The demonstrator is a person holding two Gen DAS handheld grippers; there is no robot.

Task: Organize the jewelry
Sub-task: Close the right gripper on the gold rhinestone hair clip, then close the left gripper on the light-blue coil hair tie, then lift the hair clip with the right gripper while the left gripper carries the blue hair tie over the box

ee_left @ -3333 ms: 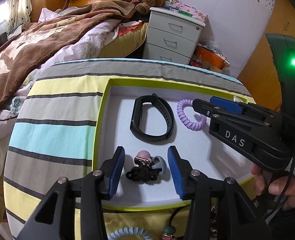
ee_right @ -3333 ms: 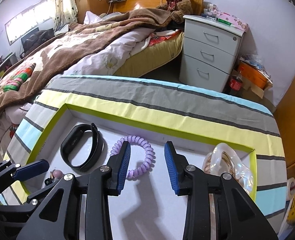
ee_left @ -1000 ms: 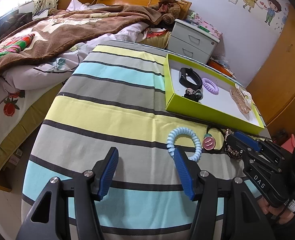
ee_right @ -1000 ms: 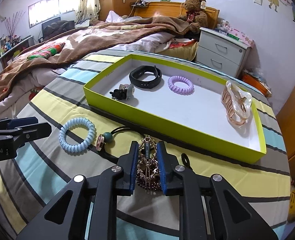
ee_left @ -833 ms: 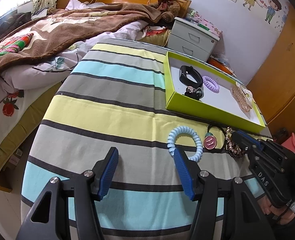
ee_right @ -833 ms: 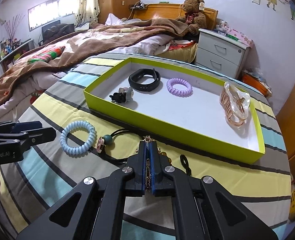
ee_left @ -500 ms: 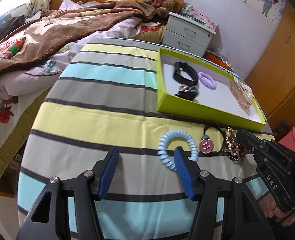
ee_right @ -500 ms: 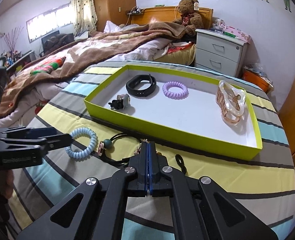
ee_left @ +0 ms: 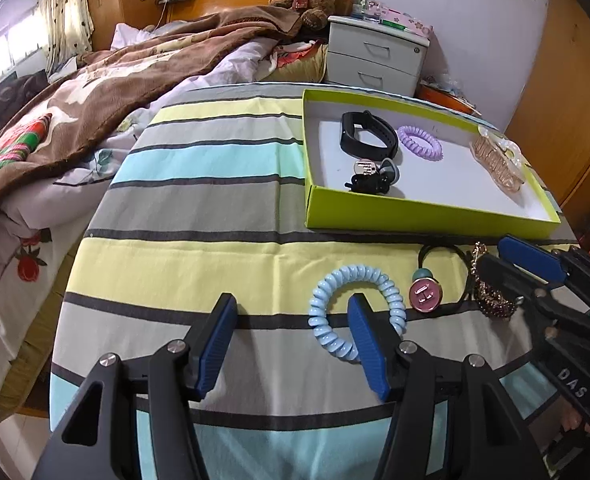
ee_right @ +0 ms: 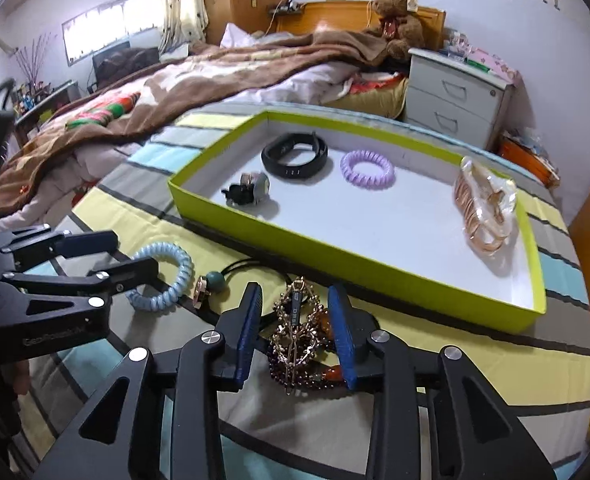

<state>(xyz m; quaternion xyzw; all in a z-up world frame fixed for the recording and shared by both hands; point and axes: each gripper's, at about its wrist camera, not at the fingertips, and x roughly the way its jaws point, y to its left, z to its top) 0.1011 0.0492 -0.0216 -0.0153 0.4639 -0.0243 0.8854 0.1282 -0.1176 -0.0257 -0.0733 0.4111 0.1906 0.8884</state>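
Observation:
A lime-green tray (ee_left: 415,216) (ee_right: 335,258) on the striped cloth holds a black band (ee_left: 369,136), a purple coil tie (ee_left: 420,143), a black clip with charms (ee_left: 371,178) and a gold clip (ee_left: 497,158). In front of it lie a blue coil tie (ee_left: 327,300) (ee_right: 167,276), a black elastic with a pink charm (ee_left: 426,292) and a beaded gold hair clip (ee_right: 299,336). My left gripper (ee_left: 293,320) is open, its right finger inside the blue coil's ring. My right gripper (ee_right: 295,320) is open, a finger on each side of the beaded clip.
The striped table's edge (ee_left: 79,248) drops off to the left toward a bed with a brown blanket (ee_left: 107,80). A white nightstand (ee_left: 375,54) stands behind the tray. A wooden wardrobe (ee_left: 567,92) is at the right.
My right gripper was shut on the beaded clip and has opened around it. My left gripper has moved right and forward, so its right finger now sits inside the blue coil.

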